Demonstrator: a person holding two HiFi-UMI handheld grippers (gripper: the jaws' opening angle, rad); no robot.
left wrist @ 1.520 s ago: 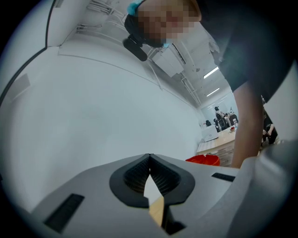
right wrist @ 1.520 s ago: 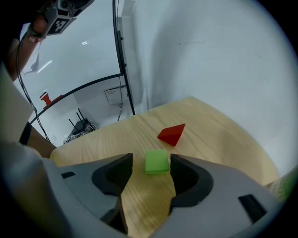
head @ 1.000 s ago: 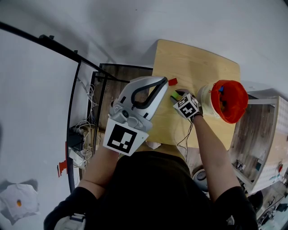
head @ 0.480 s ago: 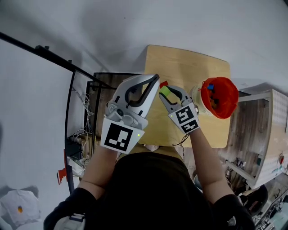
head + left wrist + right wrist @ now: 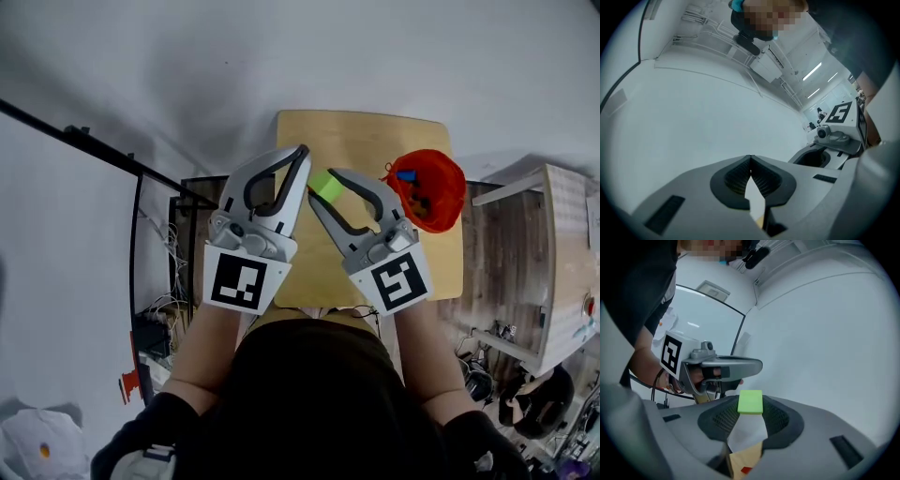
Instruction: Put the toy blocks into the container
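My right gripper is shut on a light green toy block, held high above the wooden table. In the right gripper view the green block sits pinched between the two jaw tips. My left gripper is held up just left of it, jaws shut and empty. The orange-red container stands at the table's right edge with several blocks inside, a blue one on top. A small red block lies on the table below the right jaws.
A black metal frame and a shelf with cables stand left of the table. A wooden cabinet is at the right. The right gripper's marker cube shows in the left gripper view.
The right gripper has lifted the green block off the table and come up toward the head camera. The left gripper rose alongside it. The red block is now hidden in the head view.
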